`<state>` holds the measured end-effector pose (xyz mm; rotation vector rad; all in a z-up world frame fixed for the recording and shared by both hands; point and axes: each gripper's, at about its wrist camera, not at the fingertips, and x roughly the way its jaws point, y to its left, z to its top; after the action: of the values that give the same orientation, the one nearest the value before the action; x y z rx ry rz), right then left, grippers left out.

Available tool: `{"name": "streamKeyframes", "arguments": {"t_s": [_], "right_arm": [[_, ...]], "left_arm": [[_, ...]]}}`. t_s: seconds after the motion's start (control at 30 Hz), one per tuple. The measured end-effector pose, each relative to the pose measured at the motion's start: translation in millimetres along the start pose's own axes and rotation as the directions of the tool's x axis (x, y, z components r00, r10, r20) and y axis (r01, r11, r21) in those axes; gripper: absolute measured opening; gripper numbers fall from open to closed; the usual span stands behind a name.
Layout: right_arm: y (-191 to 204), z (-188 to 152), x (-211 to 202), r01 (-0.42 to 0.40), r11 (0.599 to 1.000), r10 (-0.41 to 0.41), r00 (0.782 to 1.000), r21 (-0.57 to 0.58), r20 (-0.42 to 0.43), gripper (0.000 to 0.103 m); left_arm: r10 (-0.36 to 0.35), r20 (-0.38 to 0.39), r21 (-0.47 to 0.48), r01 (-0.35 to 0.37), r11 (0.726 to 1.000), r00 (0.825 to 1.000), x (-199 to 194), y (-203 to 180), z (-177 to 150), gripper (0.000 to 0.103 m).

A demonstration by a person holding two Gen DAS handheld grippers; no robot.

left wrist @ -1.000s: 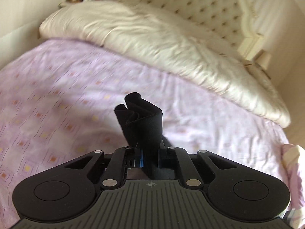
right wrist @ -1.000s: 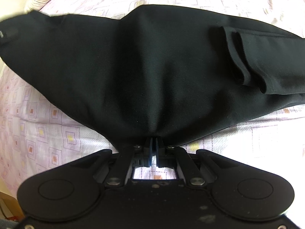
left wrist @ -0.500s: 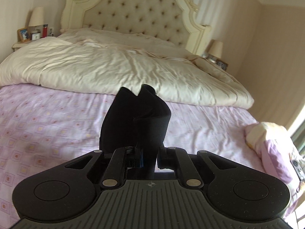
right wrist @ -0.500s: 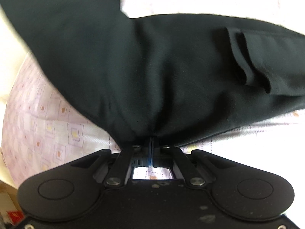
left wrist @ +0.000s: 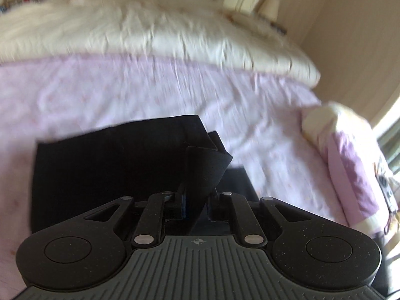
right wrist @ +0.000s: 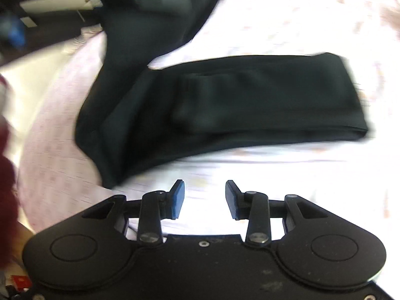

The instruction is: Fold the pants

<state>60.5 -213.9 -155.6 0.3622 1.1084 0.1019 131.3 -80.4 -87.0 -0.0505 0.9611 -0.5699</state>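
Black pants [right wrist: 250, 100] lie partly folded on the pink patterned bedsheet [right wrist: 300, 175], one end rising toward the upper left of the right wrist view. My right gripper [right wrist: 205, 195] hangs over bare sheet in front of the pants; its jaws are opening and nothing is between its blue pads [right wrist: 178, 197]. In the left wrist view my left gripper [left wrist: 193, 195] is shut on a bunched end of the black pants [left wrist: 112, 165], which lies over a flat folded layer of the same cloth.
A cream duvet [left wrist: 150, 32] and tufted headboard fill the far end of the bed. A rolled pink and cream blanket [left wrist: 350, 160] lies at the bed's right edge. Dark furniture [right wrist: 37, 7] stands beyond the bed's upper left edge.
My right gripper has let go of the pants and drawn back, jaws parted. My left gripper has carried its end across and down onto the folded layer.
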Motion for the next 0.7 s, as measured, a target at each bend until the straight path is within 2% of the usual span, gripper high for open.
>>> {"name": "streamKeyframes", "arguments": {"t_s": [0.07, 0.13, 0.2, 0.47, 0.57, 0.63, 0.7], "right_arm": [[-22.2, 1.4, -7.2, 0.021, 1.000, -0.021, 1.000, 0.022, -0.005, 0.040], [-38.8, 1.3, -14.5, 0.036, 0.999, -0.035, 0.999, 0.041, -0.009, 0.042], [-51.4, 2.9, -21.2, 0.041, 0.998, -0.041, 0.999, 0.051, -0.002, 0.045], [-86.6, 30.0, -40.4, 0.066, 0.992, -0.072, 0.996, 0.104, 0.049, 0.052], [-99.0, 39.3, -44.3, 0.091, 0.987, -0.101, 0.993, 0.134, 0.067, 0.055], [-88.7, 44.8, -29.4, 0.108, 0.981, -0.121, 0.990, 0.159, 0.074, 0.055], [-93.1, 48.9, -31.4, 0.122, 0.977, -0.138, 0.987, 0.177, 0.081, 0.055]], "left_arm": [[-0.018, -0.082, 0.000, 0.018, 1.000, 0.997, 22.1, -8.3, -4.8, 0.013], [-0.059, -0.122, -0.007, 0.058, 0.998, 0.991, 28.4, -14.9, -7.5, 0.013], [-0.082, -0.127, -0.005, 0.082, 0.997, 0.989, 26.9, -21.8, -6.8, 0.013], [-0.071, -0.128, 0.079, 0.082, 0.994, 0.989, 26.9, -44.3, 12.9, 0.019], [-0.067, -0.159, 0.082, 0.080, 0.993, 0.985, 38.6, -47.9, 21.1, 0.021], [-0.065, -0.182, 0.101, 0.084, 0.991, 0.981, 46.0, -51.4, 24.0, 0.022], [-0.066, -0.212, 0.113, 0.092, 0.989, 0.975, 52.1, -54.2, 25.7, 0.022]]}}
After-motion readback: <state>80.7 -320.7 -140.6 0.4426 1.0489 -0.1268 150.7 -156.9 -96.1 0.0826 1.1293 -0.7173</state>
